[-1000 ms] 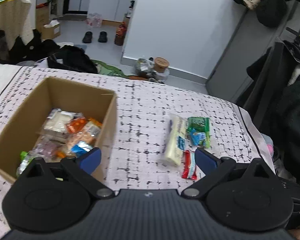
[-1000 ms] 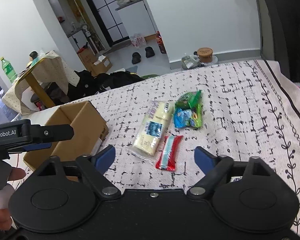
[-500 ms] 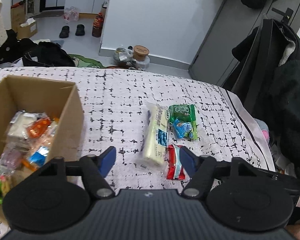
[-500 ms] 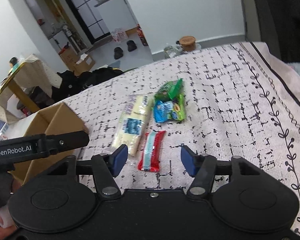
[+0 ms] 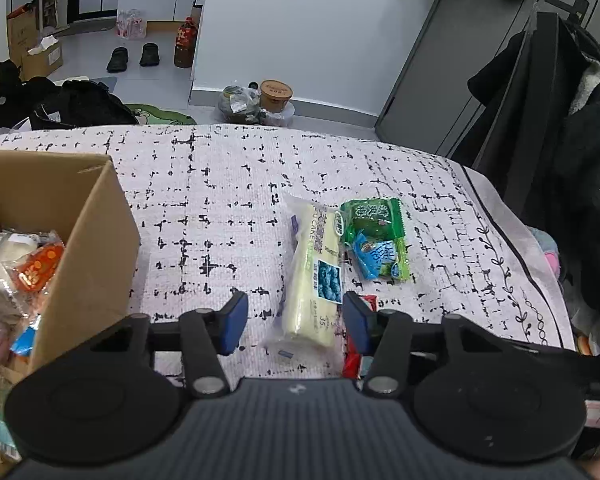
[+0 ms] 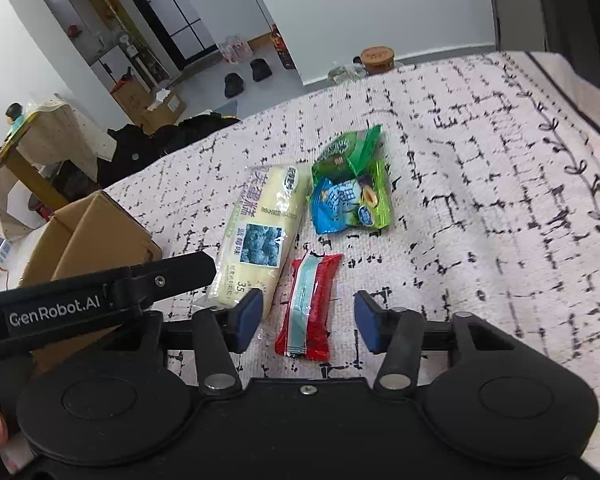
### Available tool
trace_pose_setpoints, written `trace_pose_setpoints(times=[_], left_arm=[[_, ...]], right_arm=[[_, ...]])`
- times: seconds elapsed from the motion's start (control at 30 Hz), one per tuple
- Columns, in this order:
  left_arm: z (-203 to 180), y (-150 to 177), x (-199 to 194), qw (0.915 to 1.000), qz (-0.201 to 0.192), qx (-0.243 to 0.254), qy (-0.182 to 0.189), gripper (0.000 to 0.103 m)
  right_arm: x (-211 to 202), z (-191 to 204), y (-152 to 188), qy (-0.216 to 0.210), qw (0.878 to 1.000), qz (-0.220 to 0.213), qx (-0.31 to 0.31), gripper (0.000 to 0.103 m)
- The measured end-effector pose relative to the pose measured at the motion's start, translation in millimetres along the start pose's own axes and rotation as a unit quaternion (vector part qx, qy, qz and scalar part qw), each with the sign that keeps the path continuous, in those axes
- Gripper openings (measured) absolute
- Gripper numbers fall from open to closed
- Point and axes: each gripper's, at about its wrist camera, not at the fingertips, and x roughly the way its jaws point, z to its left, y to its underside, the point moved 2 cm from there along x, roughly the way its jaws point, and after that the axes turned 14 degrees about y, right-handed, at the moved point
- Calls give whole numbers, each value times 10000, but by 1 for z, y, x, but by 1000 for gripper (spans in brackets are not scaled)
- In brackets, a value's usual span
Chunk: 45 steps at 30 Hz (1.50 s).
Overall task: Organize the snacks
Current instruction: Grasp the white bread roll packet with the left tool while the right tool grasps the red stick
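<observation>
Snacks are split between two spots on the patterned bedspread (image 5: pixel 228 200): most sit inside the cardboard box (image 5: pixel 100 224), while four packets lie in a cluster well to the right of that box, presumably waiting to go in with the others. The left gripper (image 5: pixel 294 322) frames the near end of the pale cake bar (image 5: pixel 312 276), its blue fingers (image 5: pixel 234 320) standing on either side without pressing; they have just been closing, so a pinch across the bar's narrow width looks intended. The right gripper (image 6: pixel 308 320) straddles the red packet (image 6: pixel 310 306) just right of the cake bar, its fingers (image 6: pixel 250 314) likewise having just been narrowing but apart from the wrapper. Beyond both, farther from the box, the green packet (image 6: pixel 348 148) overlaps the blue packet (image 6: pixel 346 204), untouched for now.
</observation>
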Motion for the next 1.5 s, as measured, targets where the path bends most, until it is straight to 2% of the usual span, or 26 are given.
trace_pose_setpoints(times=[0.13, 0.43, 0.87, 1.07, 1.17, 1.3, 1.5], left_arm=[[2, 1, 7, 10000, 37, 2, -36, 48], [-8, 5, 25, 9997, 119, 203, -89, 49], [-11, 15, 60, 9967, 392, 489, -512, 51], [-11, 16, 60, 9956, 332, 618, -625, 37], [-10, 16, 55, 9953, 327, 618, -672, 34], [-6, 17, 45, 9957, 317, 528, -692, 32], [-3, 17, 23, 9969, 176, 422, -637, 31]], right_arm=[[8, 0, 3, 195, 9998, 71, -64, 24], [-6, -24, 9, 618, 9981, -29, 62, 23], [-3, -31, 12, 577, 9983, 2, 59, 23], [0, -24, 11, 679, 9976, 13, -109, 24], [2, -20, 11, 706, 9973, 4, -188, 25], [0, -18, 11, 737, 9969, -64, -256, 22], [-8, -17, 12, 532, 9985, -122, -28, 21]])
